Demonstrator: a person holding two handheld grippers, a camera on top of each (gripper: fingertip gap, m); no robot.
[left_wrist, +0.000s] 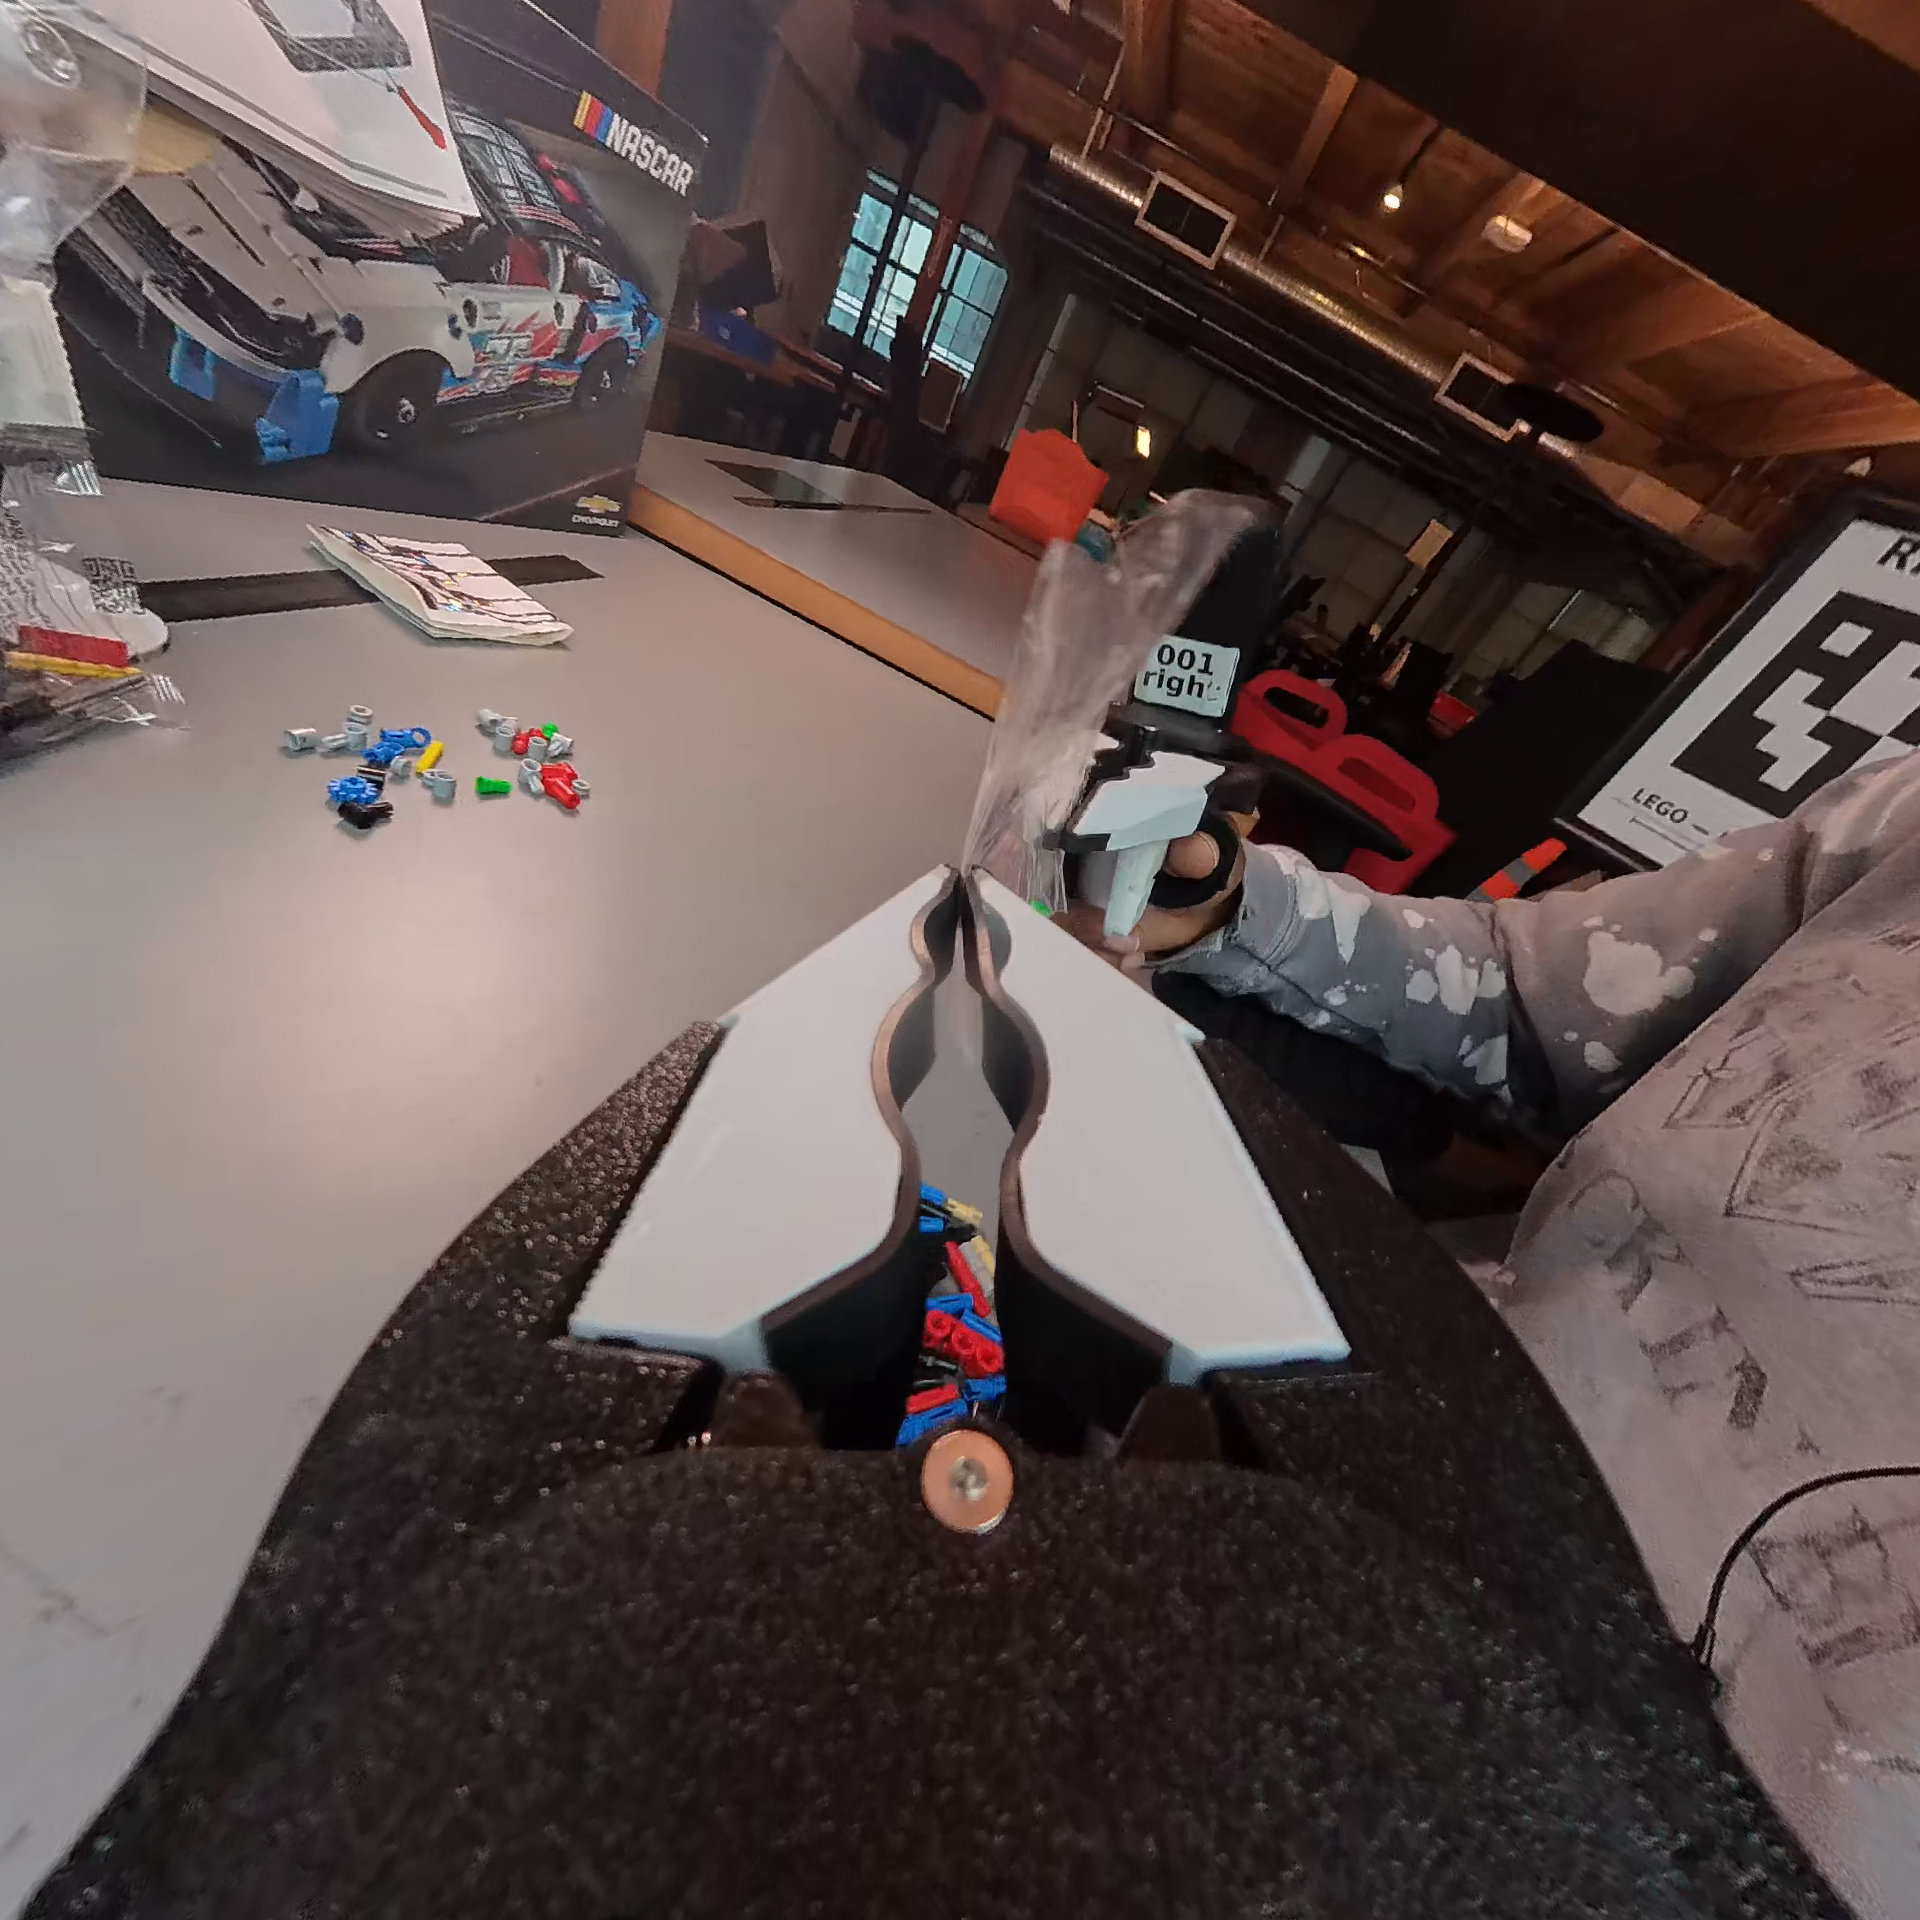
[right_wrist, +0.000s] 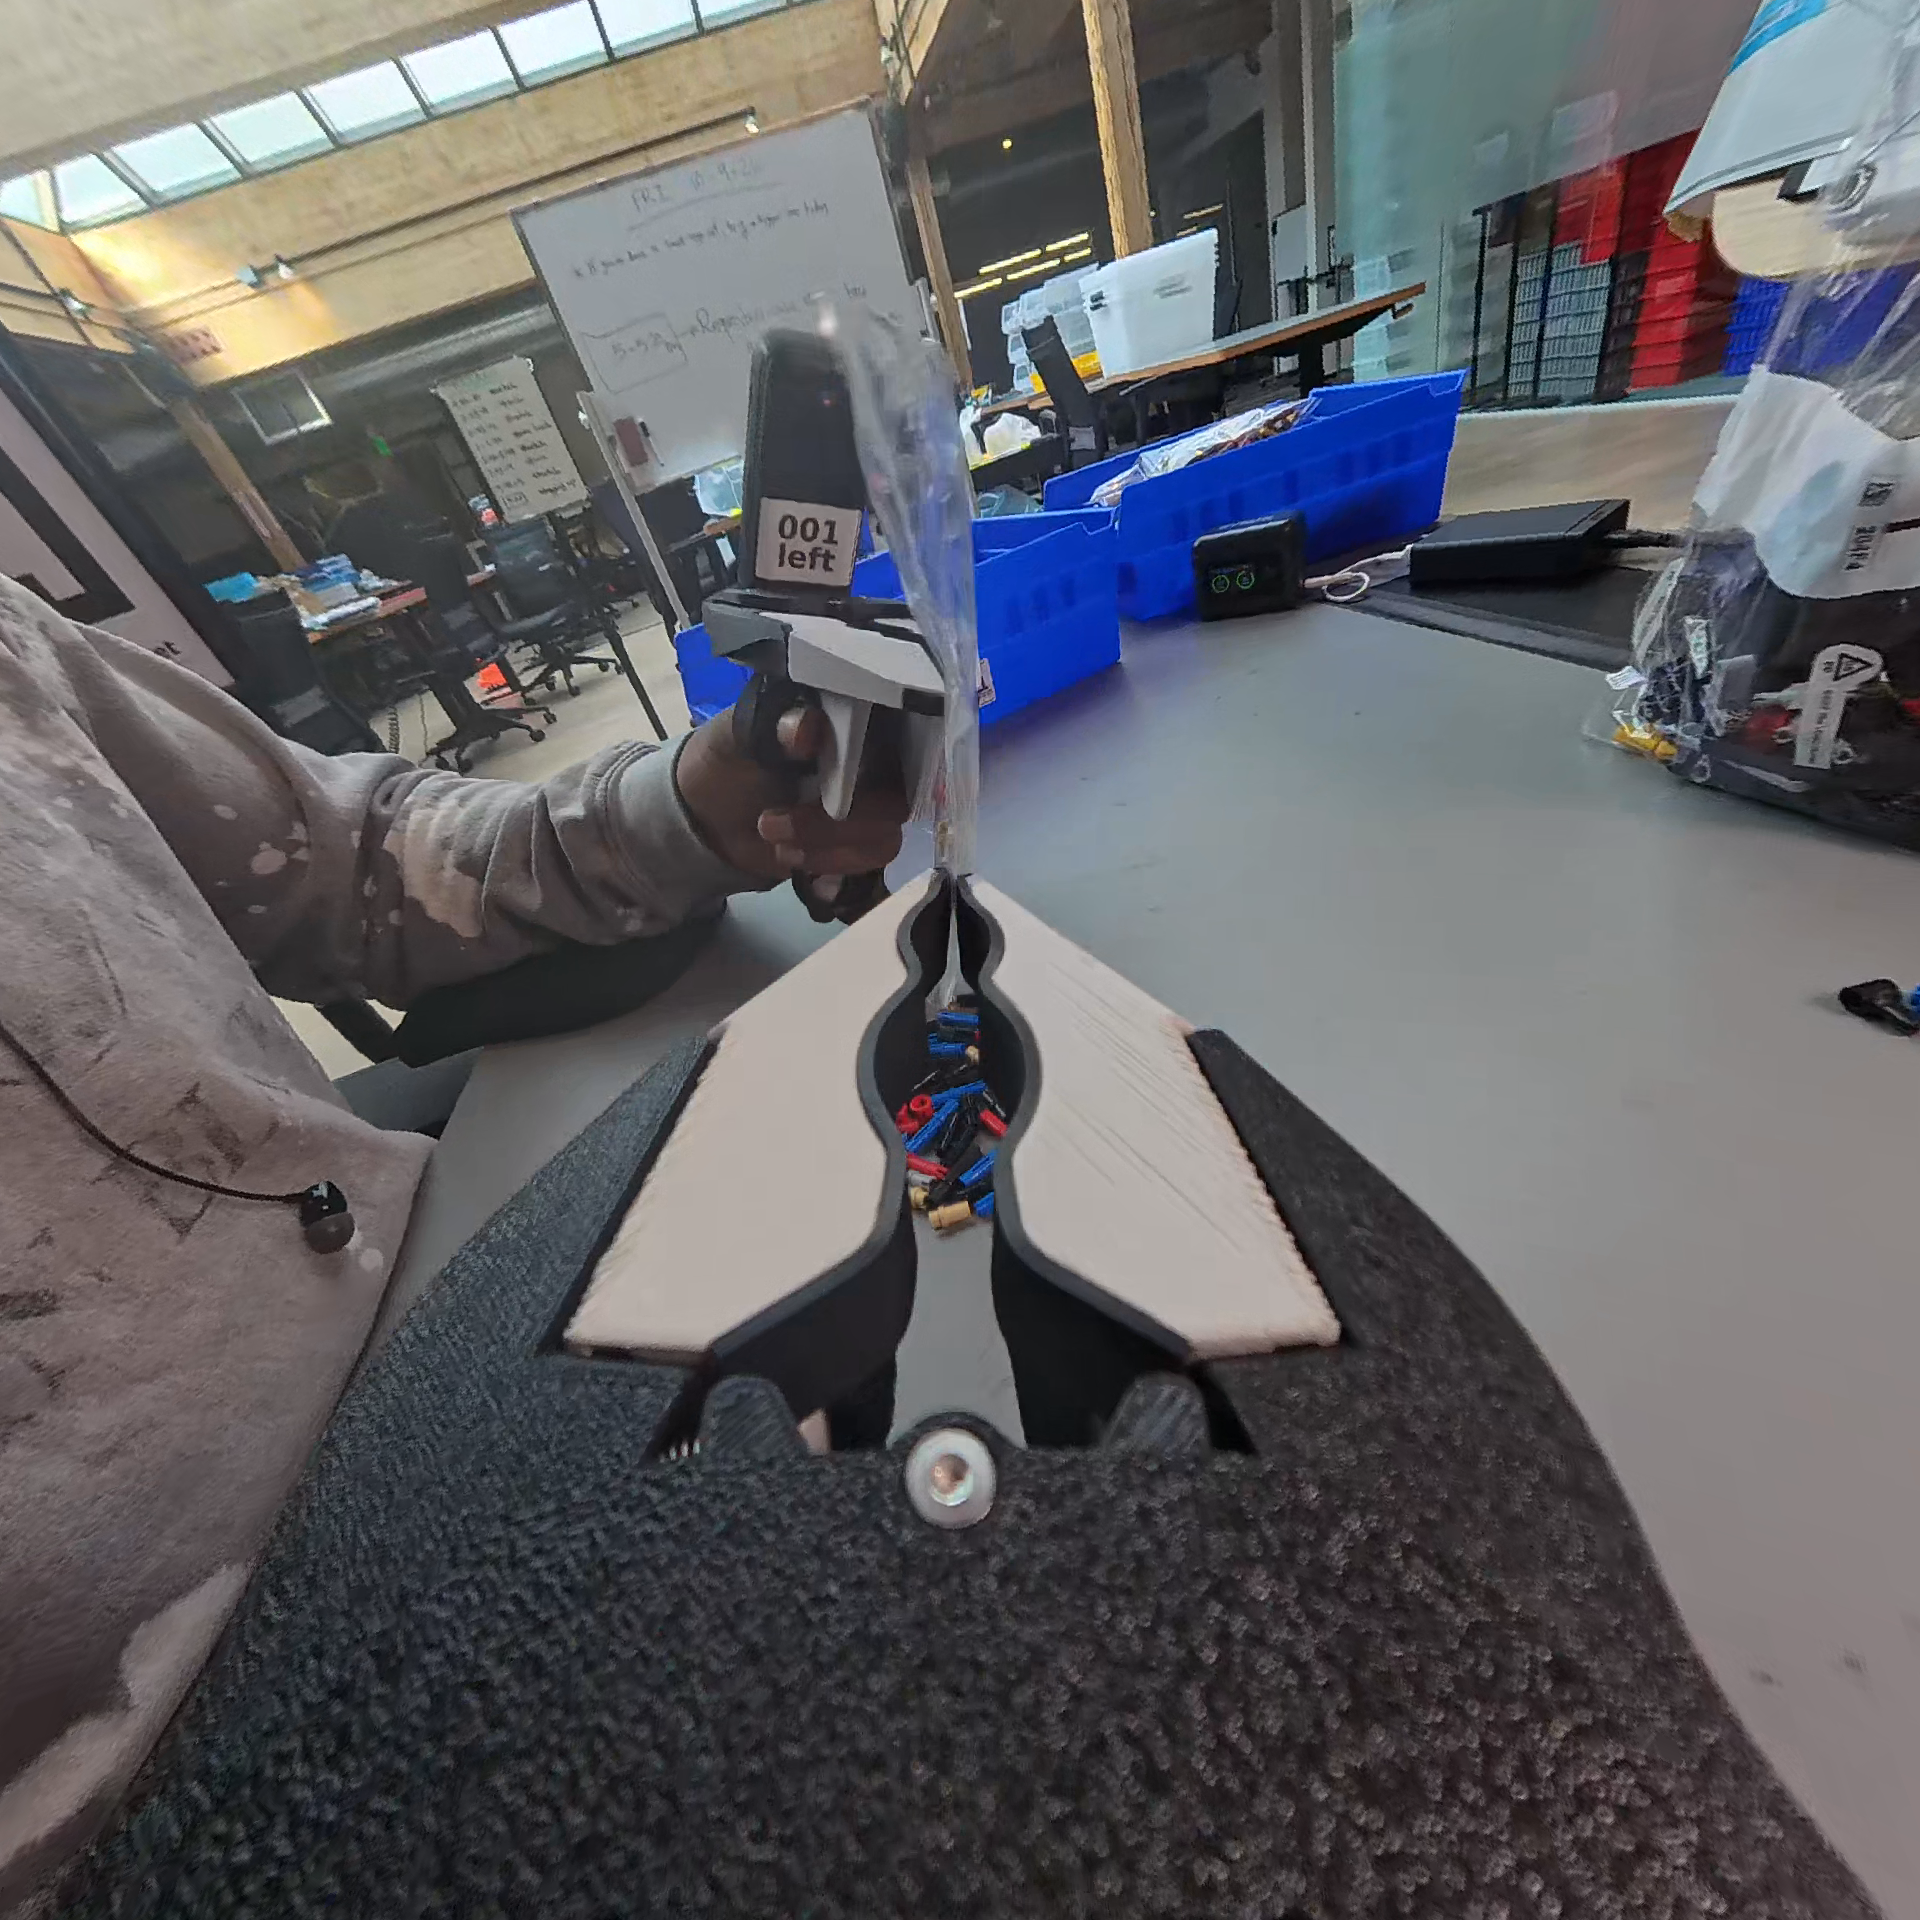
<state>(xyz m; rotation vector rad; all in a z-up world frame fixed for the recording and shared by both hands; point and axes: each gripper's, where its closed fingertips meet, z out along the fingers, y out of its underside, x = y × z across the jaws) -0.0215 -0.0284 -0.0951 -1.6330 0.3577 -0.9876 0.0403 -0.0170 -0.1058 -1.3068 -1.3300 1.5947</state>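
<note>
A clear plastic bag (left_wrist: 1091, 665) of small blue, red, black and tan pins is held between both grippers above the grey table (left_wrist: 312, 987). My left gripper (left_wrist: 961, 883) is shut on one edge of the bag; the pins (left_wrist: 961, 1320) show through the gap between its fingers. My right gripper (right_wrist: 951, 883) is shut on the same bag (right_wrist: 920, 499), with pins (right_wrist: 951, 1122) hanging below its jaws. The grippers face each other, close together. The right gripper shows in the left wrist view (left_wrist: 1143, 821) and the left gripper in the right wrist view (right_wrist: 831, 644), each in a person's hand.
A pile of loose small parts (left_wrist: 436, 758), a folded booklet (left_wrist: 447, 592), a box with a race car picture (left_wrist: 364, 312) and bagged parts (left_wrist: 62, 644) lie left. Blue bins (right_wrist: 1247, 499), a black device (right_wrist: 1247, 566) and a parts bag (right_wrist: 1787, 665) stand right. The gap from one gripper's tips to the other's is roughly 7 cm.
</note>
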